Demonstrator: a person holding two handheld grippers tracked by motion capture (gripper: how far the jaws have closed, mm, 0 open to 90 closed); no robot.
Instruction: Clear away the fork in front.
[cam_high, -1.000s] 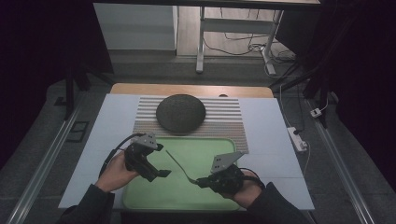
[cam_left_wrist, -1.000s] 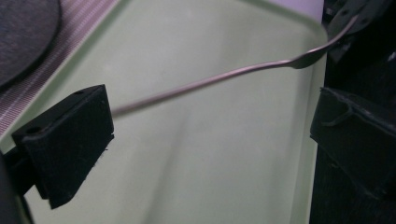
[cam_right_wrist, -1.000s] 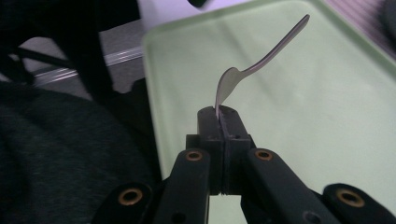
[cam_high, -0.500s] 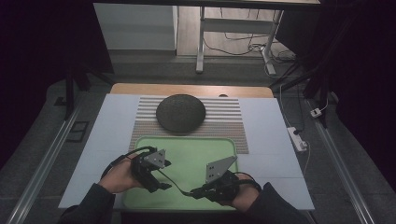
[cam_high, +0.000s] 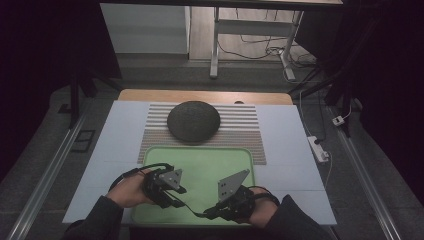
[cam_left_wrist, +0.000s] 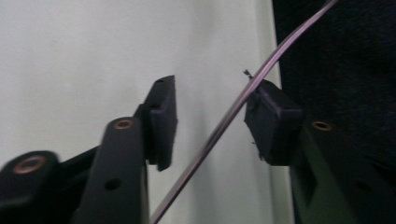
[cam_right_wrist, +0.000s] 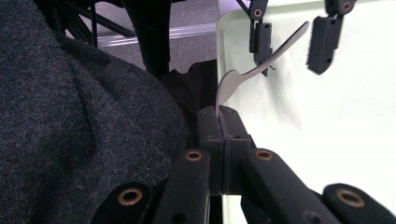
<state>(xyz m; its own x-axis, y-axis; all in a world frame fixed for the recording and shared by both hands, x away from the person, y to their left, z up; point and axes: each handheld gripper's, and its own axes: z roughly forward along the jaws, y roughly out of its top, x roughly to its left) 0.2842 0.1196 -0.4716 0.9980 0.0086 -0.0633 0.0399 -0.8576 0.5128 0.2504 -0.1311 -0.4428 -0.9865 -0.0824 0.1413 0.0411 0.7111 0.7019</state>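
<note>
Spoon (cam_right_wrist: 261, 63) is getting pinched at one end by the right gripper (cam_right_wrist: 223, 122), whose fingers (cam_right_wrist: 209, 128) are clamped tight together on it, and the rest of the thin metal piece is sticking out across the near edge of the green tray (cam_high: 210, 162). Honestly can't say which end of it is in the grip, since that part is buried between the pads. The other end is reaching over into the gap of the left gripper (cam_left_wrist: 212, 119), whose fingers (cam_left_wrist: 161, 121) are sitting spread apart, not squeezing anything; in the left gripper view the spoon (cam_left_wrist: 224, 126) is running diagonally through the gap and looking like it's brushing the far pad, though it's too blurry to be sure. From above, both grippers are hovering low over the near part of the tray, left gripper (cam_high: 172, 192) on its left side, right gripper (cam_high: 220, 207) toward the near middle, each with a hand wrapped around it and dark sleeves coming in from the bottom. Farther out, a dark round dome-shaped thing (cam_high: 193, 121) is sitting on a striped mat (cam_high: 245, 135) just behind the tray, all on the pale desk (cam_high: 285, 145). A white power strip (cam_high: 320, 149) is lying off the desk's right edge.
</note>
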